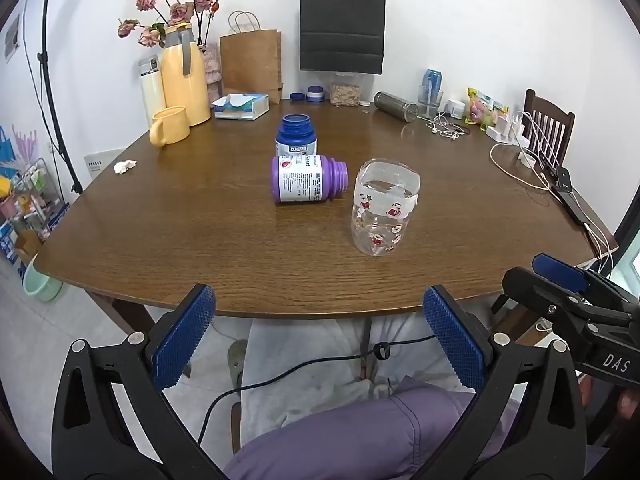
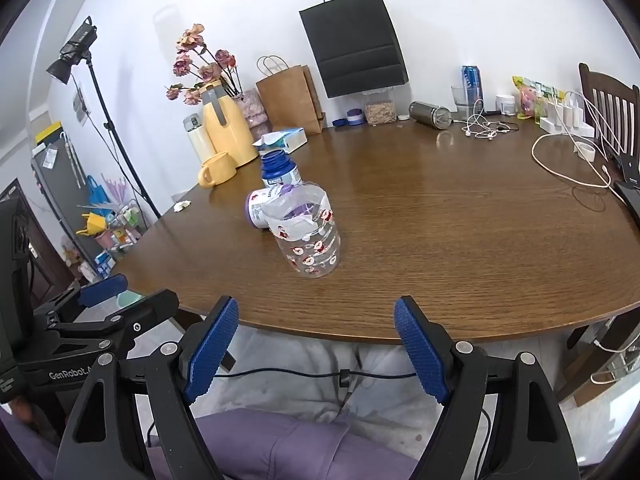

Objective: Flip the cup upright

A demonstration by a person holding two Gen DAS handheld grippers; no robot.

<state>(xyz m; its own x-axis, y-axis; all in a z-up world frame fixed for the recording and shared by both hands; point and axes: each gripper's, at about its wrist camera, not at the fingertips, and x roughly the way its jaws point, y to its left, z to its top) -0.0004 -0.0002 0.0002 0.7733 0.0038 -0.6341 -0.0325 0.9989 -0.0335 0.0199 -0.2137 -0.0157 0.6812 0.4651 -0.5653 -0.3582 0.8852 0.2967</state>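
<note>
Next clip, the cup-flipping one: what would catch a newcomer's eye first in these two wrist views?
First, the clear plastic cup with cartoon stickers, standing mouth-up near the table's front edge. Just behind it lies a purple bottle on its side, with a blue bottle upright beyond. Both the left gripper and the right gripper sit open and empty, short of the table edge.

A home dining room w/ a filming setup — wooden table (image 1: 200,216) holds a yellow thermos (image 1: 185,80), dried flowers (image 1: 176,8), paper bags behind; light stand (image 2: 100,112) left of table.
</note>
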